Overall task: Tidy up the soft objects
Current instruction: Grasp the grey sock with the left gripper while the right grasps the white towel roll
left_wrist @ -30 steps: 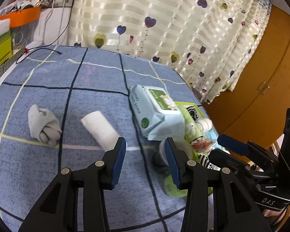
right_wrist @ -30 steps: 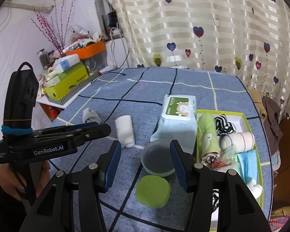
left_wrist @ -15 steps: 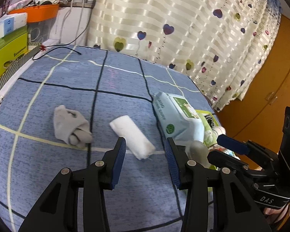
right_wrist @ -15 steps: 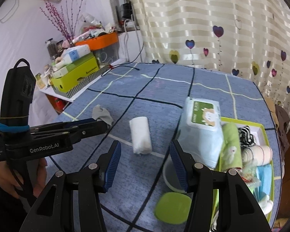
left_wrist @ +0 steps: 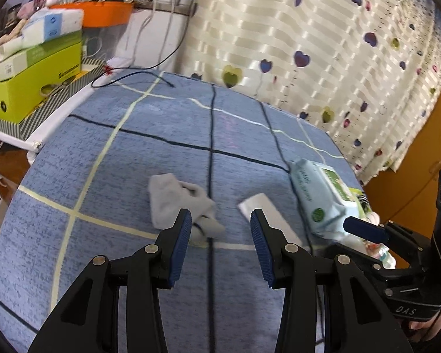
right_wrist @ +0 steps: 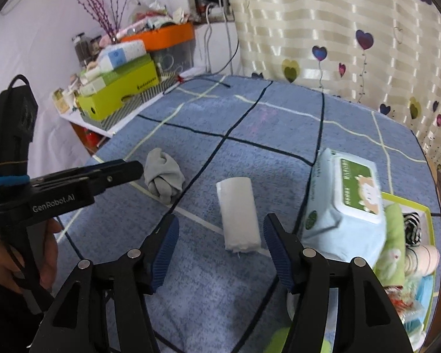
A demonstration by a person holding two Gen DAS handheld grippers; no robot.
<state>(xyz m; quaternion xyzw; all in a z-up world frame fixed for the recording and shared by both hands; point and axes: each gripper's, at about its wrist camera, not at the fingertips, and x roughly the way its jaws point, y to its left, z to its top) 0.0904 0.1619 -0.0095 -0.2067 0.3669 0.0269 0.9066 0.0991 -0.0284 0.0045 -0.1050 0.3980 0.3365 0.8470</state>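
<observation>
A knotted grey sock (left_wrist: 179,203) (right_wrist: 163,176) lies on the blue checked cloth. My left gripper (left_wrist: 219,222) hovers open just short of it, nothing between its fingers. To its right lies a white rolled towel (left_wrist: 269,220) (right_wrist: 239,216). My right gripper (right_wrist: 220,229) points at that roll; its jaws are opening and the roll's near end lies between the fingertips, untouched. A pale blue wet-wipe pack (right_wrist: 345,206) (left_wrist: 320,197) leans on a lime-green tray (right_wrist: 433,229) that holds rolled socks and cloths.
A side shelf at the left carries a lime-green box (right_wrist: 122,91) (left_wrist: 32,79), an orange bin (right_wrist: 161,36) and clutter. A black cable (left_wrist: 132,73) lies at the cloth's far edge. Heart-print curtains hang behind. A green lid (right_wrist: 279,341) sits near my right gripper.
Both grippers have swung left across the cloth, away from the tray and the clear bowl. The grey sock now sits before the left gripper, the white roll before the right, whose jaws have widened.
</observation>
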